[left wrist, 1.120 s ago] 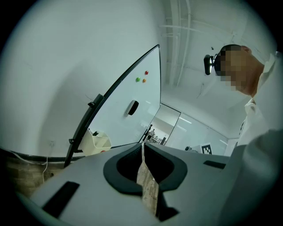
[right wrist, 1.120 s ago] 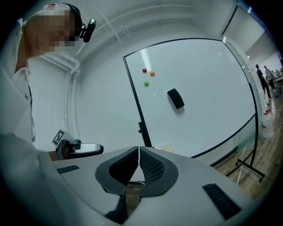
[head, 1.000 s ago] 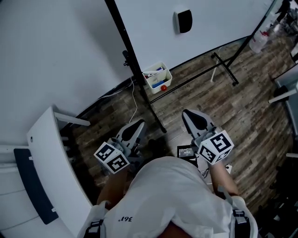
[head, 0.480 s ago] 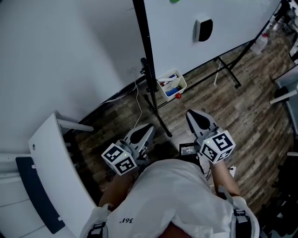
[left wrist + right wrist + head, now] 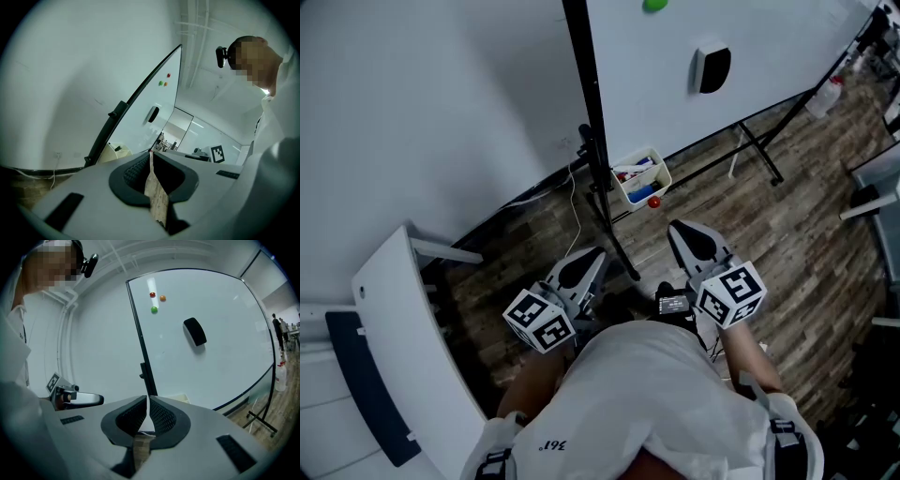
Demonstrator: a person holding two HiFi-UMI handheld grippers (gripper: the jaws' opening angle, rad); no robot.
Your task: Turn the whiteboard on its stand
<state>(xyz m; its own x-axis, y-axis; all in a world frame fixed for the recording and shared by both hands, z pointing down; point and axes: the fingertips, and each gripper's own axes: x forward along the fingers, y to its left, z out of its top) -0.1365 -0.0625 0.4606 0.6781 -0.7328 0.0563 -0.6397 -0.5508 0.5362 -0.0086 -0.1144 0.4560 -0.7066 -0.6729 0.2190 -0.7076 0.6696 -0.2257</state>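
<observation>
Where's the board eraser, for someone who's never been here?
Look at the big whiteboard on its black stand. On its face sits the eraser, a black rounded block, much larger than the three coloured dots higher up.

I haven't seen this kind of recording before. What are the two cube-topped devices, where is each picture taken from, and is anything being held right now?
There is no robot here. A person in a white shirt holds a two-jaw gripper in each hand, and the cubes with square markers are part of those grippers.

The head view comes from a camera on the person's head, looking steeply down at the wood-pattern floor. The two gripper views come from cameras riding on each gripper and look along its jaws.

The left gripper and right gripper both have their jaws together with nothing between them.

Ahead stands the large whiteboard on its black-framed stand. Neither gripper touches it. The board carries a black eraser and small green, red and orange magnets. A small white tray of coloured bits sits by the stand's post.
</observation>
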